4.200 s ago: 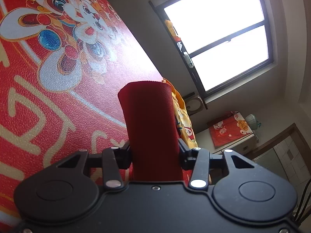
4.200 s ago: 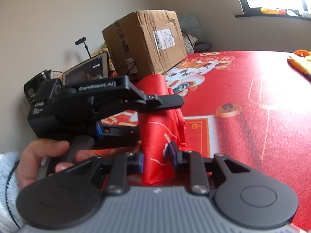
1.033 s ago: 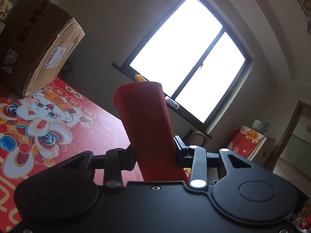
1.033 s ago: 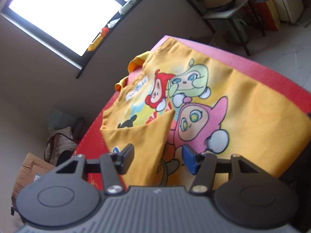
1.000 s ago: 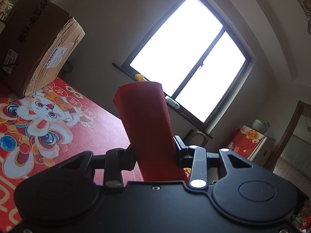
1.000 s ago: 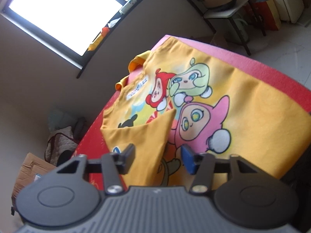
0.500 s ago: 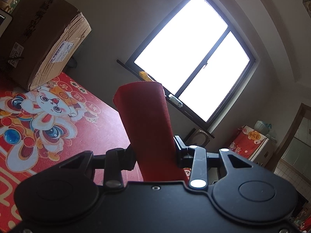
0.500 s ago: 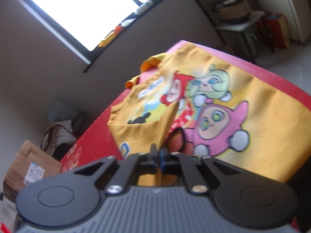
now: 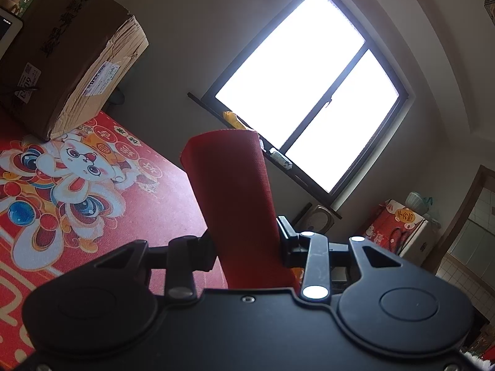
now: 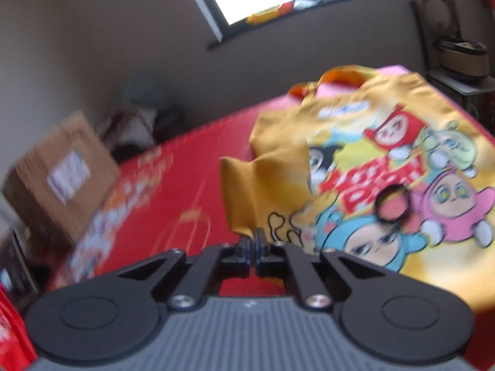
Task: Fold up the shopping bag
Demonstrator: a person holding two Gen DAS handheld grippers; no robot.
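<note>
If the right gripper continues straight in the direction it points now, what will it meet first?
Probably the yellow cartoon-print fabric shopping bag itself: the right gripper is shut on a lifted corner of it, and the rest of the bag lies just ahead on the red printed table mat. Blur makes depth uncertain.

Two bags: one red [image 9: 235, 204], one yellow [image 10: 386, 185]; one cardboard box [image 9: 62, 58].

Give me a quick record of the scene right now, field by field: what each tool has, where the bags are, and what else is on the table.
left tool: shut on the folded red bag, held up above the table
right tool: shut on a corner flap of the yellow bag
yellow bag: lies on the red table mat, cartoon print up, gripped corner lifted off it
cardboard box: stands at the far end of the mat
image quality: right wrist view blurred
</note>
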